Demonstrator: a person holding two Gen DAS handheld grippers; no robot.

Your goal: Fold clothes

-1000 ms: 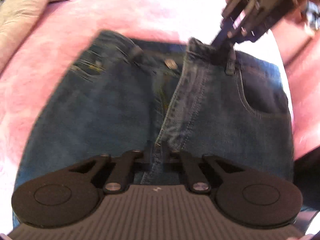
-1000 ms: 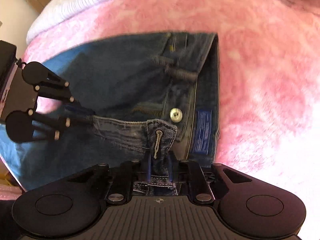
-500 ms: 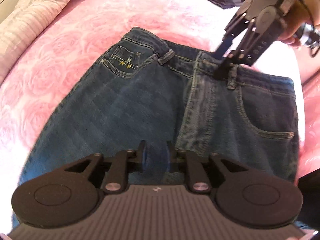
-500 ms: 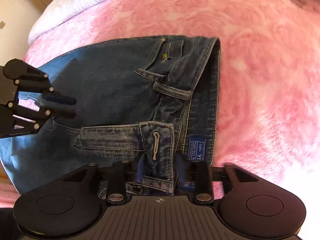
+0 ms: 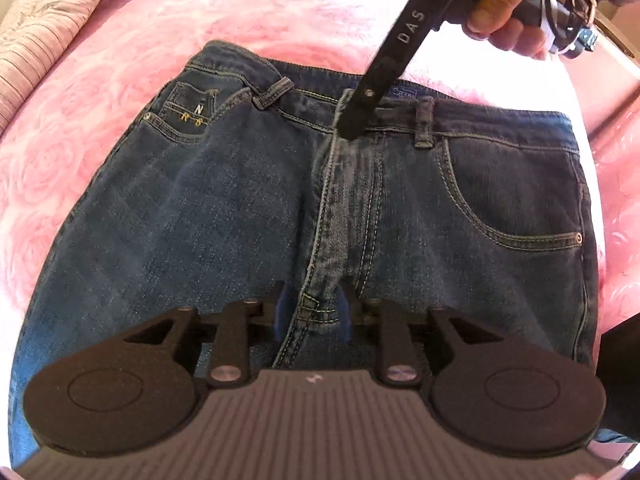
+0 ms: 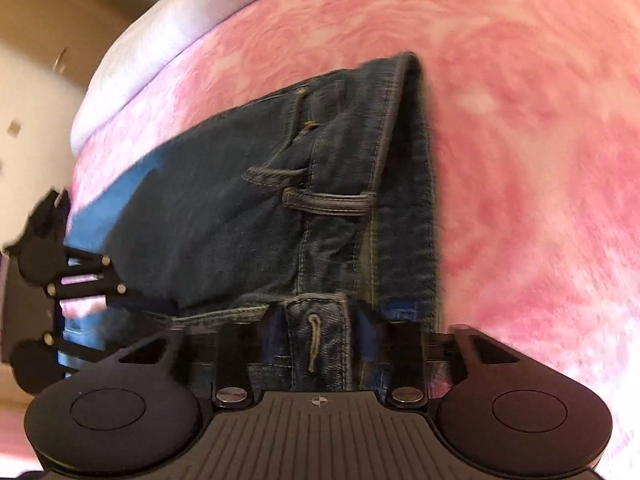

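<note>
A pink blanket [image 5: 120, 92] covers the bed; the jeans [image 5: 208, 216] lie flat on it, legs cut off at six o'clock. The left gripper [image 5: 312, 308] stands parted astride the fly seam. The right gripper [image 6: 318, 320], blurred, is spread either side of the buttonhole tab [image 6: 316, 336] at twelve o'clock.

faded denim jeans [image 5: 224, 216] on a plush pink blanket [image 5: 100, 92]; matt black plastic left gripper [image 5: 312, 308].
</note>
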